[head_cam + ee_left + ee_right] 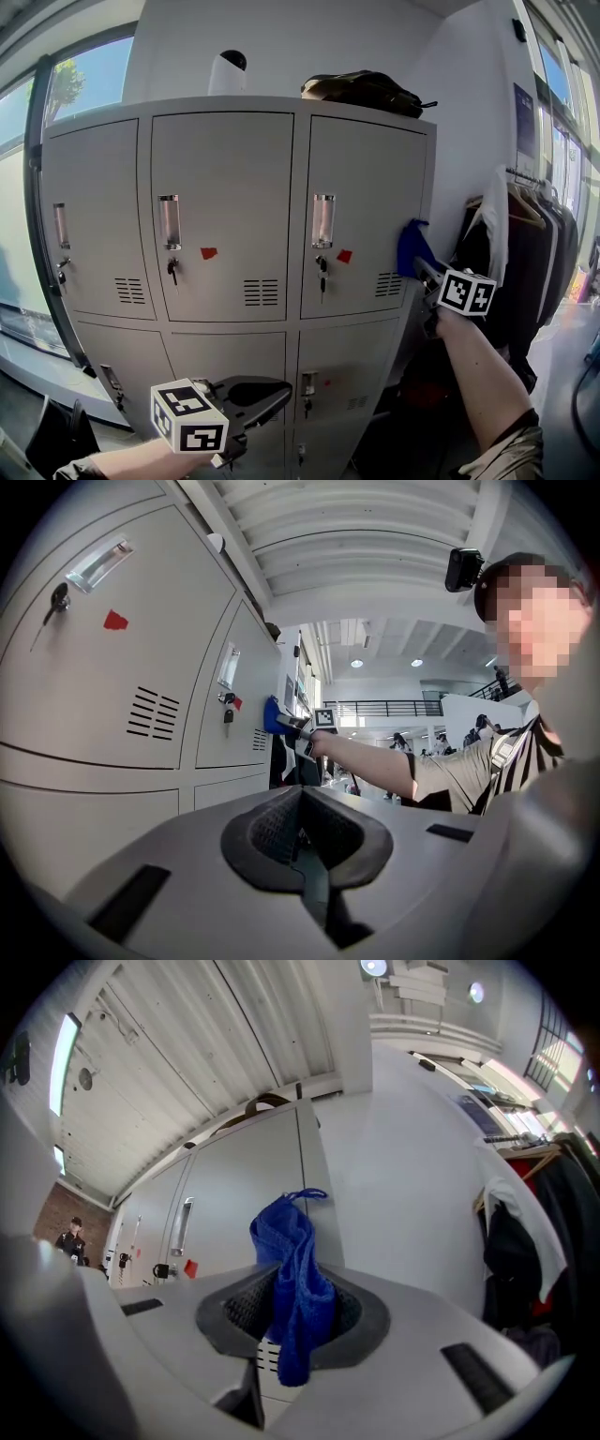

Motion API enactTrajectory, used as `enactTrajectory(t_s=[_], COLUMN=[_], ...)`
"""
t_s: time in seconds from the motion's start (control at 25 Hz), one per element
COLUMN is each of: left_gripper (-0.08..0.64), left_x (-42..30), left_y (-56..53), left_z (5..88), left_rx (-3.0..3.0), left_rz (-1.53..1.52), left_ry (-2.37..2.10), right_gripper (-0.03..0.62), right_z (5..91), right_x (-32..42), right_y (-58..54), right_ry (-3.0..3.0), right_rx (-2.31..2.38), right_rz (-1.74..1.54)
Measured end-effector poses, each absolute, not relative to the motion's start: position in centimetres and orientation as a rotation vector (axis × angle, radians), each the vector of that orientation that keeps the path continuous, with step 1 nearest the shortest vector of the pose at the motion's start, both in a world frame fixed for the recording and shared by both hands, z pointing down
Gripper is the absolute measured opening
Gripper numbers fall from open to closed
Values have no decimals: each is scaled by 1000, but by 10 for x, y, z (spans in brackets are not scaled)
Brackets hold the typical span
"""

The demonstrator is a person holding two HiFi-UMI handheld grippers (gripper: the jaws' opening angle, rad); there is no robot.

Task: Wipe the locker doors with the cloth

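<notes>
Blue knitted cloth (295, 1283) is pinched between the closed jaws of the right gripper (292, 1326). Its long axis runs out along them, with the loop end pointing up by the right edge of the upper right grey metal locker door (366, 206). Wiping well likely means pressing the bunched cloth flat and sweeping in overlapping strokes. Left gripper (305, 841) hangs low, jaws together, empty.

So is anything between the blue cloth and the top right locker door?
Nothing visible. The right gripper holds the blue cloth right at the edge of the top right locker door. On the door itself, only the key in its lock sticks out.
</notes>
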State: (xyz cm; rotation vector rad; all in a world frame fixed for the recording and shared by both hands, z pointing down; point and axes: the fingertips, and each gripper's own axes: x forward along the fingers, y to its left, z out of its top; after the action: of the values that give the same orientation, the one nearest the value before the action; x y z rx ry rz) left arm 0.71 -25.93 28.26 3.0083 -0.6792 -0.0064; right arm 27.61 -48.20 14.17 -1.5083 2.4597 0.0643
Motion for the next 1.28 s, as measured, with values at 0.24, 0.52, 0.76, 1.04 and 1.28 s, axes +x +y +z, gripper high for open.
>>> enactTrajectory(t_s=[0.24, 0.52, 0.76, 1.04, 1.28], left_gripper=[8, 8, 8, 8, 8], left_x=[14, 15, 14, 11, 12], left_y=[-261, -265, -265, -266, -269], left_z=[285, 289, 291, 299, 303], left_rx=[3002, 3005, 2995, 2974, 2970], left_rz=[-12, -13, -22, -16, -1], left_ry=[-659, -655, -656, -664, -669], right_gripper=[78, 78, 78, 78, 78], right_z=[145, 143, 155, 165, 167], right_x=[281, 189, 128, 120, 167], right_y=[-476, -444, -441, -452, -464], right_ry=[2454, 2616, 2692, 2699, 2655], right_rx=[-1530, -1274, -1135, -1115, -1201], right_rz=[95, 172, 142, 132, 123])
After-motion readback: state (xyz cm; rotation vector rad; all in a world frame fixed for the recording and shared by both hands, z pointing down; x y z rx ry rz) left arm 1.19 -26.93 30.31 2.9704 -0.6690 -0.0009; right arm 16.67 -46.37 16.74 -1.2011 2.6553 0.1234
